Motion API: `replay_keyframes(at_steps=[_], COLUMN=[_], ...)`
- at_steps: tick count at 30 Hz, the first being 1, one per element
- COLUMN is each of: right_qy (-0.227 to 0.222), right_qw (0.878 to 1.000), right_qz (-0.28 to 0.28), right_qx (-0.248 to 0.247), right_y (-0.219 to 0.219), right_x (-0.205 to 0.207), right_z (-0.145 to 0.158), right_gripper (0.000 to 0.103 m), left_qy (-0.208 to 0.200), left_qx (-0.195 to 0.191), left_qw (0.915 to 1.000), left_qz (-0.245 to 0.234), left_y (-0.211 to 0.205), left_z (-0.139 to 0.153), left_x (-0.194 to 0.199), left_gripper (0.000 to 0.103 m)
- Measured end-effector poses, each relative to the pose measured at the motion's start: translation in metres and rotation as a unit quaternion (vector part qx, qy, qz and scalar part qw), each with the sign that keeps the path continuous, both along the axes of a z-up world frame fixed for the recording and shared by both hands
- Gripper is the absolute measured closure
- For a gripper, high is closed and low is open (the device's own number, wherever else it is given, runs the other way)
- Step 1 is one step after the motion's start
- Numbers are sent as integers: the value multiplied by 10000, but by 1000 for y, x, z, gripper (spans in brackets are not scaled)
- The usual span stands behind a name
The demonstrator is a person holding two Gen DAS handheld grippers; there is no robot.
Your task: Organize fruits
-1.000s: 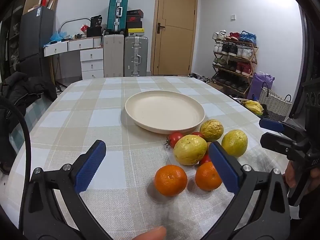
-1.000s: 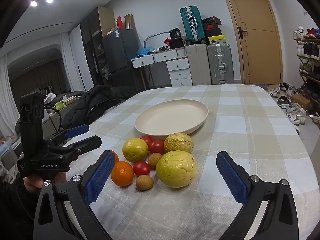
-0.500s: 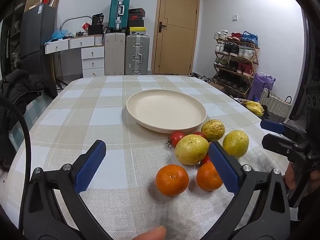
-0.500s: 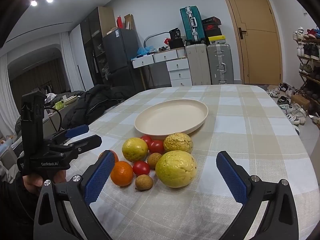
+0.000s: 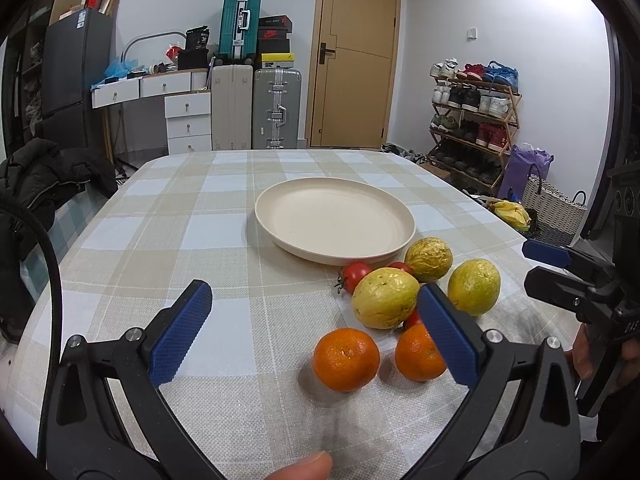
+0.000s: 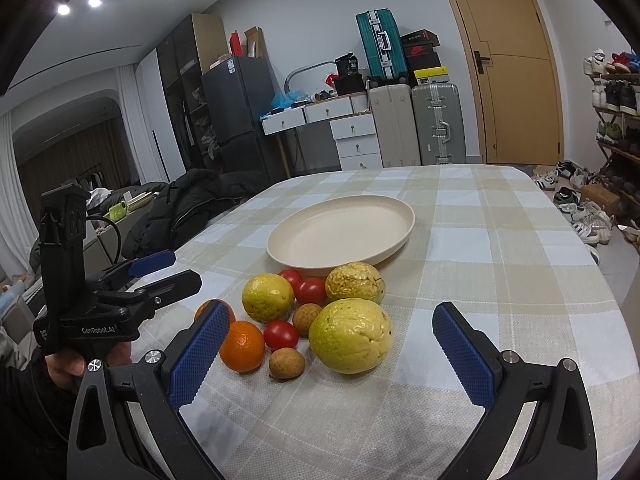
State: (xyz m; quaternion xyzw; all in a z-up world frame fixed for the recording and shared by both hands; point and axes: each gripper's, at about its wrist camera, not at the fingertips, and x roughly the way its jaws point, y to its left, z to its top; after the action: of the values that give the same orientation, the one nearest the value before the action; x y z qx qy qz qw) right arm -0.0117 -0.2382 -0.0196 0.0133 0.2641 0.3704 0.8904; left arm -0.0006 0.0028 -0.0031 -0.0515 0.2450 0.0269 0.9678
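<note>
An empty cream plate [image 5: 334,220] [image 6: 340,232] sits mid-table. Just in front of it lies a cluster of fruit: two oranges [image 5: 346,359] [image 5: 419,352], a big yellow guava [image 5: 385,298] [image 6: 350,334], a wrinkled passion fruit [image 5: 429,254] [image 6: 355,282], a yellow-green fruit [image 5: 474,287] [image 6: 268,297], red tomatoes [image 5: 356,276] [image 6: 281,335] and two brown longans [image 6: 286,364]. My left gripper [image 5: 316,334] is open and empty, above the table just short of the near orange. My right gripper [image 6: 328,354] is open and empty, its jaws either side of the guava's near face.
The table has a beige checked cloth [image 5: 168,236]. A black jacket [image 5: 36,180] lies off the left edge. A shoe rack [image 5: 474,120], a basket [image 5: 554,210], suitcases [image 5: 256,108] and a door [image 5: 356,56] stand behind.
The left gripper has drifted slightly left and tilted down a little, so the fruit sits a bit further right between its jaws. The right gripper has barely moved.
</note>
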Motion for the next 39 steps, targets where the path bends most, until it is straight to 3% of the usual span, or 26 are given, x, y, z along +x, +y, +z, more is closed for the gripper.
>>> replay_keyframes(at_steps=[39], right_qy=[-115], right_qw=[9999], right_qz=[-36], right_qx=[16], right_y=[-1], right_x=[-1], right_z=[0], right_gripper=[0], left_qy=[1], left_qx=[30], left_qw=[10000], left_qz=[31], left_y=[-1], left_z=[0], left_x=[-1], left_gripper=[1])
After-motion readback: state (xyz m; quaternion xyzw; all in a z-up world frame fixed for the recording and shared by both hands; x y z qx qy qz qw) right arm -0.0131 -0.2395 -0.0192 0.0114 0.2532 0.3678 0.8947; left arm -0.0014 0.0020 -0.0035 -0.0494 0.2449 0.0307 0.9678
